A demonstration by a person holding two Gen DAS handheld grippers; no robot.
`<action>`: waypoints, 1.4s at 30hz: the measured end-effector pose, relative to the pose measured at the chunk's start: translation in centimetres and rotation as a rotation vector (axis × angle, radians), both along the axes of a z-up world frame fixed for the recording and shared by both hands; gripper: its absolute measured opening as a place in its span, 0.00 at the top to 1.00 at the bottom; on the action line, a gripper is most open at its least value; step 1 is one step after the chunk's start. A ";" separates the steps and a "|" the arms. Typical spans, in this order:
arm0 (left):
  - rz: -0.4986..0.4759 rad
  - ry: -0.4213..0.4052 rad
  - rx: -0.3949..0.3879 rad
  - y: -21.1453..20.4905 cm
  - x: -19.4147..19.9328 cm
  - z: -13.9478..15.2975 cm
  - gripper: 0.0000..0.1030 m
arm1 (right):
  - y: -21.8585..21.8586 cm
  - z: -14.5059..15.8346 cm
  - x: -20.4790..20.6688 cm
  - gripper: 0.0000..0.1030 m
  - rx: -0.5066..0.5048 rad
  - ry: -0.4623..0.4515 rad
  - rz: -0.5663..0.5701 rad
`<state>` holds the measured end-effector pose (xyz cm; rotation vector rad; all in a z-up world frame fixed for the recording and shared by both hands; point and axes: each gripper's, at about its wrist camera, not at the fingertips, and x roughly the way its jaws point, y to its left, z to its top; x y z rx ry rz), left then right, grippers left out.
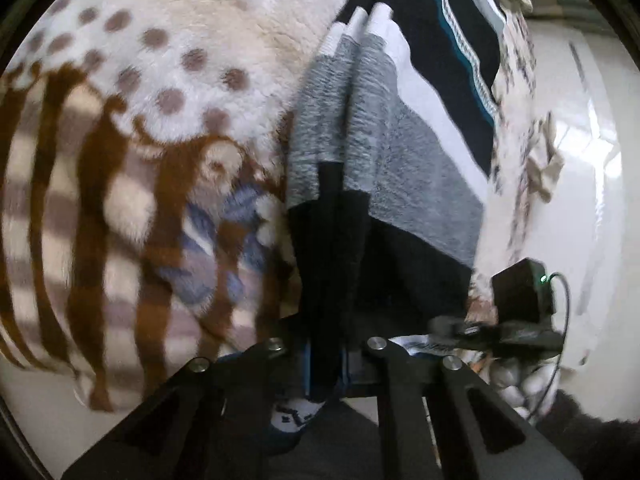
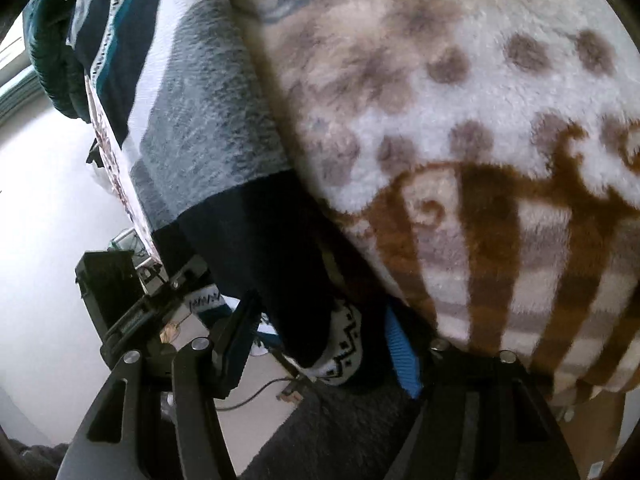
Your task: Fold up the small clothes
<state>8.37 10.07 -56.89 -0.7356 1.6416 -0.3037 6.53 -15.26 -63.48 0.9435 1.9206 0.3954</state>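
A small sweater (image 1: 384,168) banded in white, grey and navy lies stretched along the edge of a fleece reindeer blanket (image 1: 180,80). My left gripper (image 1: 326,356) is shut on its navy lower part, and dark cloth runs up between the fingers. In the right wrist view the same sweater (image 2: 208,120) leads down to my right gripper (image 2: 324,340). That gripper is shut on the navy end with its white patterned hem (image 2: 344,354), which bunches between the black finger and the blue pad (image 2: 400,344). The two grippers sit close together, side by side.
A navy garment with a teal patterned stripe (image 1: 448,52) lies beyond the sweater. White floor (image 1: 592,160) drops off beside the bed, with a crumpled beige cloth (image 1: 544,168) on it. The other gripper's black body (image 1: 520,296) shows at right. A dark fuzzy rug (image 2: 320,432) lies below.
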 end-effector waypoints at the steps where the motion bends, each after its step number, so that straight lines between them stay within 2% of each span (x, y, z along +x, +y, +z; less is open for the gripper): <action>1: 0.020 0.003 -0.005 0.2 0.0 0.3 0.93 | 0.4 0.3 0.0 0.83 0.009 -0.009 0.005; 2: 0.044 -0.002 -0.012 0.4 0.0 1.1 0.93 | 0.3 0.9 -0.3 0.86 0.021 -0.017 0.002; 9: 0.085 -0.067 -0.055 1.6 0.6 6.2 0.93 | -0.9 5.6 -0.9 0.88 0.100 -0.077 -0.056; 13: 0.146 -0.108 -0.128 1.9 2.8 9.5 0.93 | -2.3 9.4 0.3 0.88 0.150 -0.134 -0.093; 16: 0.191 -0.168 -0.193 1.5 7.1 11.5 0.93 | -3.4 12.6 3.0 0.88 0.188 -0.189 -0.130; 19: 0.220 -0.224 -0.239 0.8 11.9 12.5 0.93 | -4.3 15.6 7.4 0.88 0.203 -0.264 -0.166; 21: 0.228 -0.278 -0.229 0.5 16.3 12.8 0.93 | -4.8 17.3 10.9 0.88 0.200 -0.326 -0.182; 22: 0.234 -0.294 -0.236 0.6 18.1 12.8 0.93 | -4.5 18.7 13.2 0.88 0.188 -0.363 -0.188; 24: 0.250 -0.325 -0.227 0.1 23.0 12.0 0.93 | -4.9 19.6 17.6 0.88 0.160 -0.420 -0.206; 28: 0.286 -0.328 -0.229 1.0 29.9 10.0 0.92 | -5.6 19.2 25.5 0.88 0.119 -0.467 -0.249; 30: 0.307 -0.290 -0.269 1.1 33.9 8.0 0.84 | -5.5 18.0 29.1 0.88 0.094 -0.464 -0.267; 32: 0.293 -0.287 -0.267 1.0 36.8 7.1 0.52 | -5.5 16.7 32.9 0.85 0.054 -0.458 -0.291; 34: 0.270 -0.279 -0.277 0.6 39.1 6.5 0.50 | -5.9 15.7 36.4 0.84 -0.003 -0.444 -0.321; 35: 0.260 -0.271 -0.277 0.4 40.1 6.2 0.49 | -6.5 15.4 37.8 0.82 -0.013 -0.453 -0.361; 36: 0.245 -0.267 -0.276 0.1 41.2 5.7 0.49 | -7.0 15.3 38.9 0.69 -0.017 -0.453 -0.389; 38: 0.240 -0.260 -0.287 0.2 41.9 5.5 0.48 | -8.0 15.3 40.7 0.58 -0.034 -0.462 -0.430; 42: 0.293 -0.216 -0.331 1.5 43.3 4.4 0.48 | -8.4 15.8 42.0 0.47 -0.077 -0.496 -0.397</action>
